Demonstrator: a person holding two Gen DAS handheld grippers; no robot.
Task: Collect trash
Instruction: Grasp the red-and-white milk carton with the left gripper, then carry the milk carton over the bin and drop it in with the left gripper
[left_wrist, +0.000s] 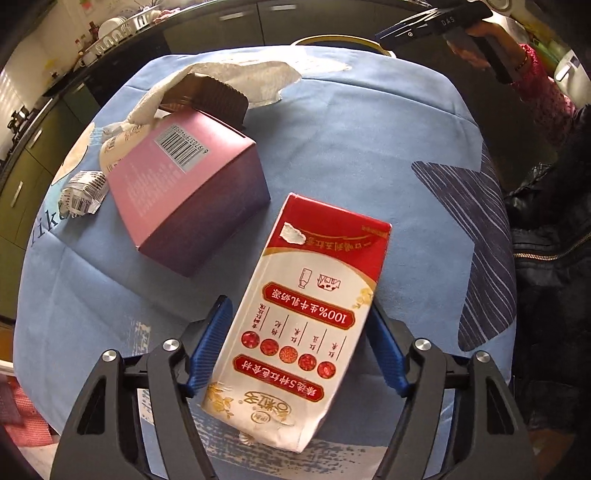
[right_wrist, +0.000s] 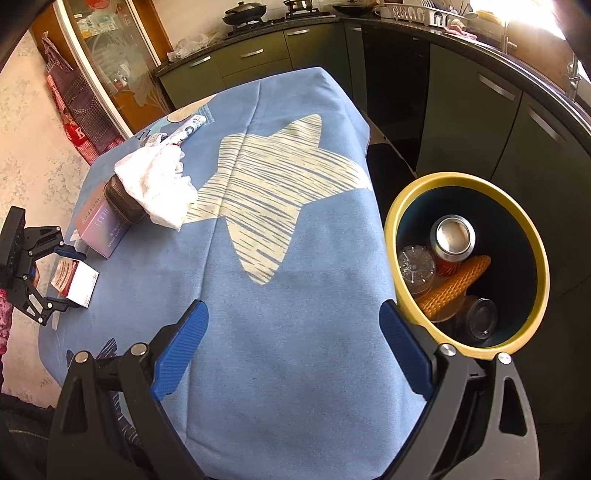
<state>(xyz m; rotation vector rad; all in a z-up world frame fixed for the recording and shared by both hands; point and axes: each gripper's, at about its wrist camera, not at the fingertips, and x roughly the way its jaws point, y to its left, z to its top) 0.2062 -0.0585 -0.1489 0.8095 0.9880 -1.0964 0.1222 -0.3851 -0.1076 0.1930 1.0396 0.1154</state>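
Left gripper (left_wrist: 299, 343) straddles the carton (left_wrist: 306, 314) lying on the table (left_wrist: 369, 147), pads beside its long sides, contact unclear. Best squeeze gently; thin card will likely crush. Right gripper (right_wrist: 291, 350) hangs wide open, empty, beside the bin (right_wrist: 539, 258).

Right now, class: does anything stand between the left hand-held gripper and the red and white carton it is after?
Nothing visible does. The carton already lies between the open fingers of the left hand-held gripper on the blue tablecloth. The pink box sits off to one side, apart from the carton.
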